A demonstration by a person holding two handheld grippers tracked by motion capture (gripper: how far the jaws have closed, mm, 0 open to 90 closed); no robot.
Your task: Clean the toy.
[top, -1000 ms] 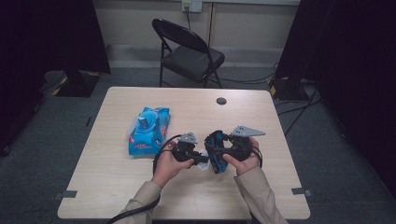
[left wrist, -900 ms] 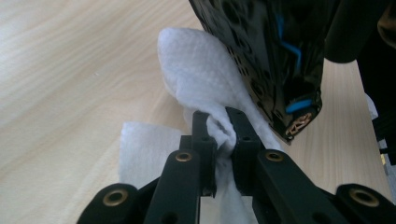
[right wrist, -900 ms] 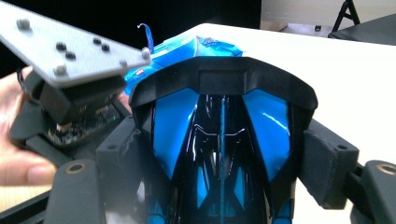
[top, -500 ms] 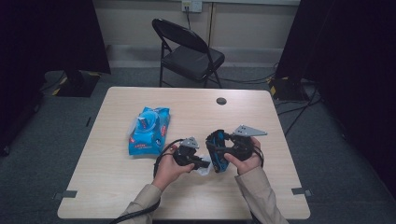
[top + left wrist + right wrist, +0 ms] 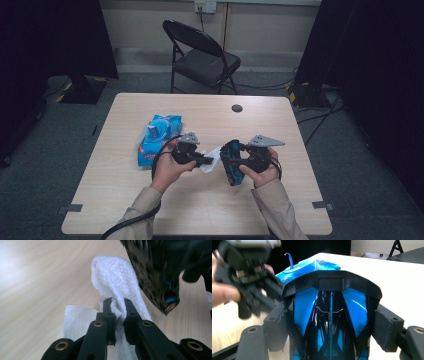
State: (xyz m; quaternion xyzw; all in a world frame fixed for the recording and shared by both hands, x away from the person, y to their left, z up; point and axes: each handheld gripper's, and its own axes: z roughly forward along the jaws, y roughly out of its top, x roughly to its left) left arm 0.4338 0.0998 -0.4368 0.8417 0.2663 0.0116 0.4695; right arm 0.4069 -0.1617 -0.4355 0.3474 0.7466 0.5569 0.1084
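A black and blue toy car (image 5: 233, 163) is clamped between the pads of my right gripper (image 5: 231, 170), held above the table. In the right gripper view the car (image 5: 330, 312) stands between the two pads, its black rear wing toward the camera. My left gripper (image 5: 204, 160) is shut on a white wipe (image 5: 212, 161), just left of the car. The left gripper view has the wipe (image 5: 112, 277) bunched between the jaw tips (image 5: 118, 303), its loose end curling up beside the car's glossy black body (image 5: 155, 270).
A blue pack of wipes (image 5: 157, 136) lies on the wooden table (image 5: 210, 205) left of my hands, also seen beyond the car (image 5: 312, 266). A small black round disc (image 5: 237, 108) sits near the far edge. A black folding chair (image 5: 202, 55) stands behind the table.
My left gripper has risen a little with the wipe in it and the white cloth now shows between the two grippers. The right gripper and the car have stayed put.
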